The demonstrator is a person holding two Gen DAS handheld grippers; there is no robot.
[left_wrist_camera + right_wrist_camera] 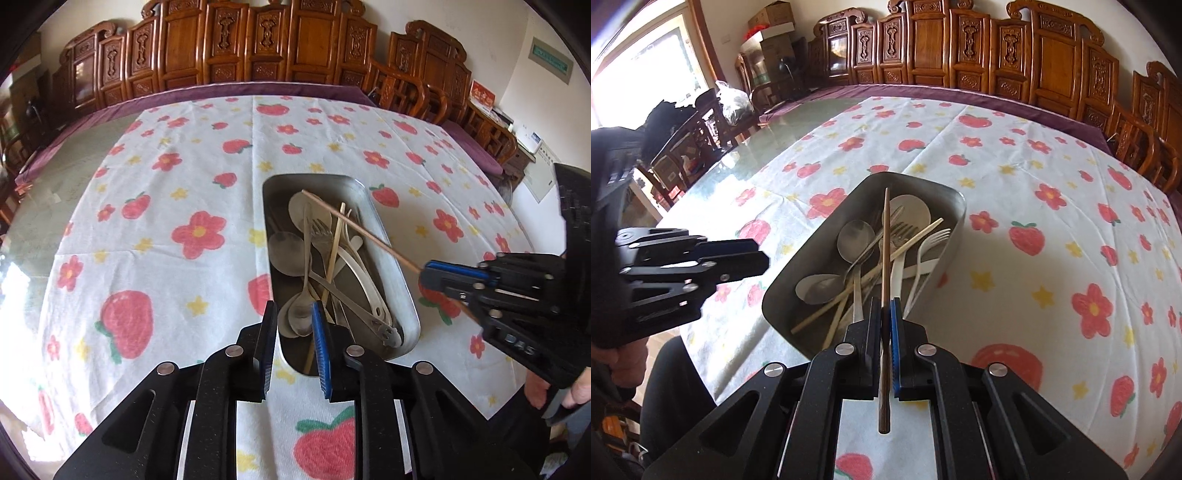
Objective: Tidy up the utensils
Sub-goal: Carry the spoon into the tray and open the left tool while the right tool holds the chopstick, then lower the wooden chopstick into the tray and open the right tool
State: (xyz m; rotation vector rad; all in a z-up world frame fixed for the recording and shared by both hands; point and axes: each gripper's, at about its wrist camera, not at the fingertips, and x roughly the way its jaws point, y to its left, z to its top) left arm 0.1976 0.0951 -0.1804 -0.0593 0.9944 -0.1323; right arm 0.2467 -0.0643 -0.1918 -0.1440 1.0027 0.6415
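A metal tray (389,254) (798,269) on the flowered cloth holds several spoons (286,253), forks (934,236) and pale chopsticks (334,251). My right gripper (885,306) is shut on a brown chopstick (885,240), which slants up over the tray. In the left wrist view the right gripper (430,273) comes in from the right with the brown chopstick (362,229) sticking out across the tray. My left gripper (294,310) hovers over the tray's near end, open, with nothing between its fingers. It appears at the left in the right wrist view (759,254).
A white cloth with red flowers and strawberries (166,221) covers most of a glass-topped table (783,122). Carved wooden chairs (258,44) line the far side. A person's hand (554,391) holds the right gripper at the table's near edge.
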